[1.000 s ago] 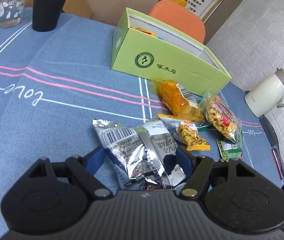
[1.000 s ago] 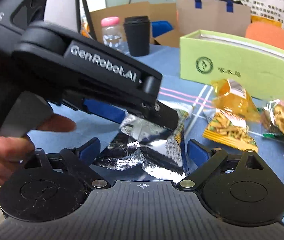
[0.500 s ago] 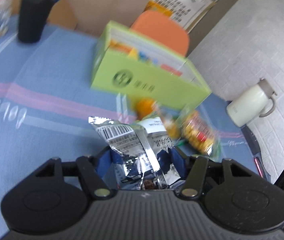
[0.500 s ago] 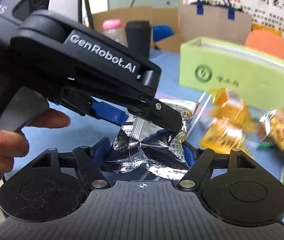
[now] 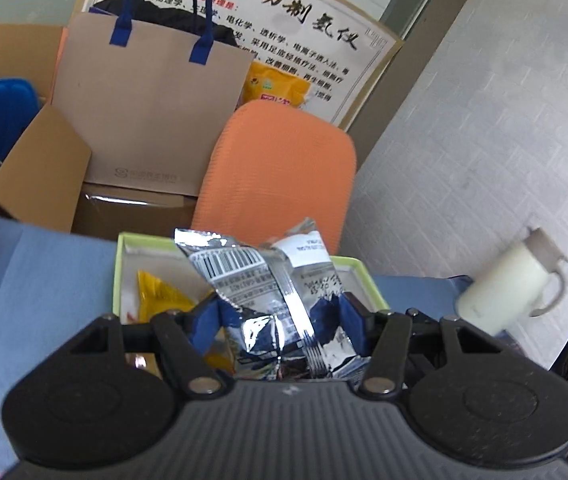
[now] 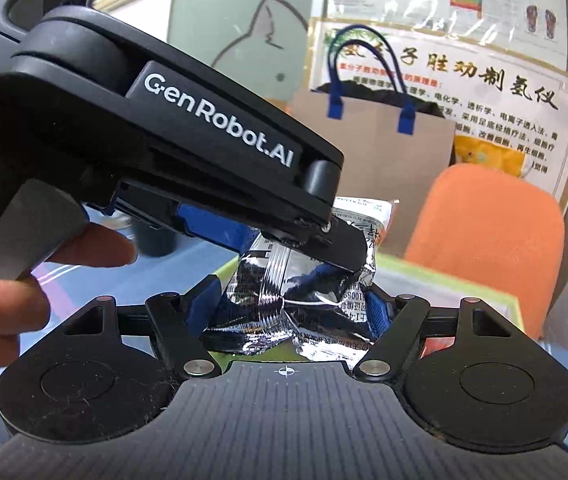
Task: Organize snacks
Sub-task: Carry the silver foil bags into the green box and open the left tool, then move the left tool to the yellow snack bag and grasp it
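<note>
Silver foil packet [image 5: 268,292] with black barcode between blue-padded tongs; beyond them lime-green box [image 5: 122,264], yellow packet [image 5: 160,296] inside, orange chair [image 5: 280,176], tan bag [image 5: 148,104] with blue handles

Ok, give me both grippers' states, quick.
Left gripper: closed on the silver snack packet.
Right gripper: closed on the same silver snack packet, held above the green box.

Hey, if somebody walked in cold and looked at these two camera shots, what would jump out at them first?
The crinkled silver snack packets stand out, pinched in the left gripper above the open green box. In the right wrist view, the right gripper clamps silver packets too, with the other handheld gripper reaching in from the upper left. Behind the box stands a bright orange chair back.
</note>
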`<action>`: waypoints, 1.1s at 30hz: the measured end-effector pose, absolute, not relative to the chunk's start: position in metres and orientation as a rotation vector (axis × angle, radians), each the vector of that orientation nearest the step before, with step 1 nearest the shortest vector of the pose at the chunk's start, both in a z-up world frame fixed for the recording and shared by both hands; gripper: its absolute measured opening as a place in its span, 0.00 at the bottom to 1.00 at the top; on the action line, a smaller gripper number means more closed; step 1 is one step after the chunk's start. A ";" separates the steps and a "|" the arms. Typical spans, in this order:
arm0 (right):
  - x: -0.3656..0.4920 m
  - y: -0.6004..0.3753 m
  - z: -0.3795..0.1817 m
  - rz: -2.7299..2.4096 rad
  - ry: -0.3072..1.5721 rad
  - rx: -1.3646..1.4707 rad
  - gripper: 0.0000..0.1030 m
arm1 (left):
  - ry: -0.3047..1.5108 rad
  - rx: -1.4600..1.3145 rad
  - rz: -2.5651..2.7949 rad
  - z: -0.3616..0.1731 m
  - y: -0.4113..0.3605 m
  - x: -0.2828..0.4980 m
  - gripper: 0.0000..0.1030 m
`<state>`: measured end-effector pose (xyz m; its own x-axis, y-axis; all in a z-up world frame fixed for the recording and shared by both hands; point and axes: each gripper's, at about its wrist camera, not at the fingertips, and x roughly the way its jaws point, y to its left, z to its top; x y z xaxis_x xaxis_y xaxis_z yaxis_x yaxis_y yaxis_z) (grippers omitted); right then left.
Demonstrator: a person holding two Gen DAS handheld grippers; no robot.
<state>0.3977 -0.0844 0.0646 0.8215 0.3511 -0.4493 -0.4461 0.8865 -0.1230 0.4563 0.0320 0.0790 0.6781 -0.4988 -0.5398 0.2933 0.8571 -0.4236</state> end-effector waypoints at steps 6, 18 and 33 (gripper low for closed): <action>0.444 -0.081 0.037 0.444 0.538 -0.226 0.57 | 0.791 -0.272 -0.406 0.039 0.026 0.493 0.54; 0.441 -0.098 0.032 0.452 0.544 -0.101 0.79 | 0.676 -0.400 -0.397 0.052 0.053 0.477 0.73; 0.262 -0.149 0.010 0.431 0.550 0.035 0.90 | 0.807 -0.428 -0.440 -0.016 0.064 0.335 0.73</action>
